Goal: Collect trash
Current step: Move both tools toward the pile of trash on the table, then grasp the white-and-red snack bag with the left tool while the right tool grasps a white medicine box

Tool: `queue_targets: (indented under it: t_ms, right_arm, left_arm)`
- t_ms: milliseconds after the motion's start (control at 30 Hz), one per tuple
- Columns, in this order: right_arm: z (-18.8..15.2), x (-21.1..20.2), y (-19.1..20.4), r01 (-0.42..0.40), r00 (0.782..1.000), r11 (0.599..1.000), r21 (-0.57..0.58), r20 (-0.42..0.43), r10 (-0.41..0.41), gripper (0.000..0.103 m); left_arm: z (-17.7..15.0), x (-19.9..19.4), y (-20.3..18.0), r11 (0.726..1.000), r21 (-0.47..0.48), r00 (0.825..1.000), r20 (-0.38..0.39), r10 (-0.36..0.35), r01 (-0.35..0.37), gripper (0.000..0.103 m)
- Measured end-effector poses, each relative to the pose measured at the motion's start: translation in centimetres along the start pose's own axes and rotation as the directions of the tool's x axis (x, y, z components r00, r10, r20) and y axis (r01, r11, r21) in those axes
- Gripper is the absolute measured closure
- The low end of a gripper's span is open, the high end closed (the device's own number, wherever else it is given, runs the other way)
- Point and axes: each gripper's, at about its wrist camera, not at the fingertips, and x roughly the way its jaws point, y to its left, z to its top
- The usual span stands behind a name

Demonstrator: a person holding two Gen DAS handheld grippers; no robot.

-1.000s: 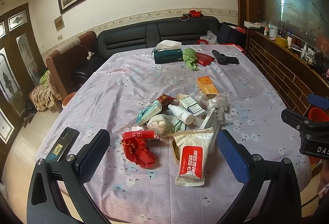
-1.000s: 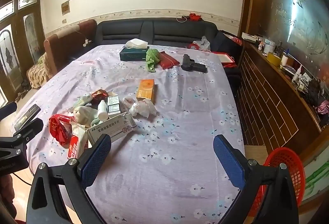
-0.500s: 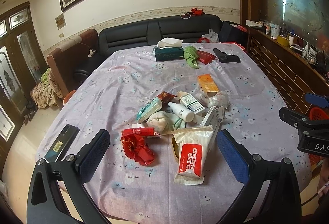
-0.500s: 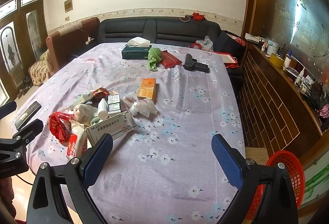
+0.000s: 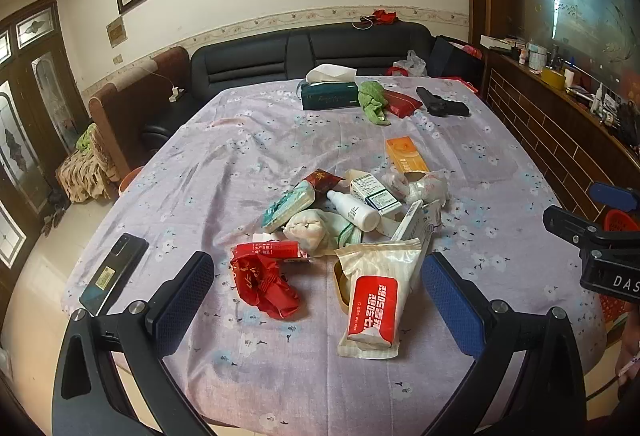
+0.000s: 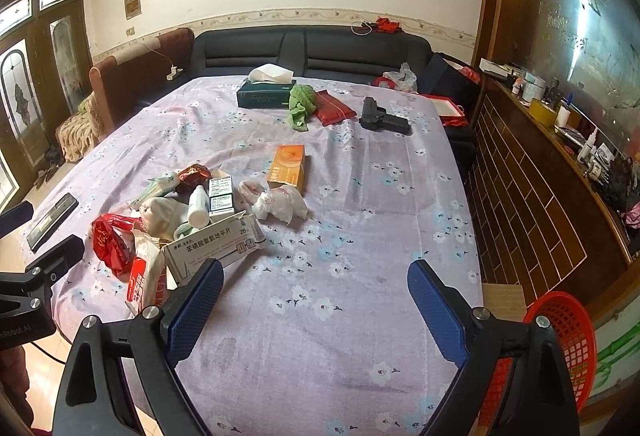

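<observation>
A: Which gripper is closer to the rubbish?

B: The left gripper [image 5: 316,300]. Its jaws are spread wide with nothing between them, and it hangs over the near edge of the table [image 5: 224,164], well above the cloth. Straight ahead, between the two pads as the left wrist camera sees it, lie the white wipes pack [image 5: 374,296] with the red label and, just to its left, the crumpled red wrapper [image 5: 264,282].

A: How does the pack lie?

B: Its long axis runs nearly away from the gripper, tilted a little rightward at the far end, so the jaws would straddle its narrow width as they stand.

A: And the right one?

B: The right gripper [image 6: 316,306] is also spread and empty, but it faces bare cloth. From it the heap sits off to the left: the medicine box [image 6: 216,246] nearest, then the white bottle [image 6: 199,205], the balled tissue [image 6: 280,205], and the orange box [image 6: 289,166] farther back.

A: Where would it all go?

B: Likely the red basket [image 6: 560,340], on the floor beside the right gripper, well apart from the heap.
</observation>
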Motion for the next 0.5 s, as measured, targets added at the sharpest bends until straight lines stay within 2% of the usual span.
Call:
queue_targets:
  t_ms: [67, 167, 233, 300, 367, 500]
  right_arm:
    - [0.0, 0.2, 0.0, -0.011, 1.0, 1.0, 0.009, -0.007, 0.011, 0.012]
    - [0.0, 0.8, -0.4, -0.034, 0.999, 0.999, 0.04, -0.031, 0.036, 0.024]
    - [0.0, 1.1, -0.7, -0.046, 0.998, 0.997, 0.056, -0.047, 0.049, 0.028]
    - [-0.1, 1.4, -0.9, -0.06, 0.996, 0.996, 0.072, -0.06, 0.064, 0.04]
    - [-0.2, 1.7, -0.9, -0.074, 0.994, 0.994, 0.079, -0.075, 0.08, 0.046]
    - [-0.3, 1.9, -1.0, -0.075, 0.993, 0.993, 0.087, -0.088, 0.083, 0.046]
  left_arm:
    - [-0.1, 0.4, 0.1, 1.0, -0.006, 1.0, -0.009, -0.017, 0.017, 0.0]
    - [0.0, 1.3, 0.5, 0.995, -0.056, 0.996, -0.026, -0.081, 0.079, 0.0]
    - [0.0, 1.8, 0.4, 0.991, -0.07, 0.993, -0.032, -0.115, 0.113, 0.0]
    - [-0.2, 2.2, 0.0, 0.988, -0.054, 0.988, -0.049, -0.147, 0.144, 0.0]
    - [-0.4, 2.9, -0.7, 0.979, -0.045, 0.976, -0.083, -0.201, 0.198, 0.0]
    - [-1.6, 5.4, -1.8, 0.969, -0.036, 0.948, -0.201, -0.245, 0.243, 0.007]
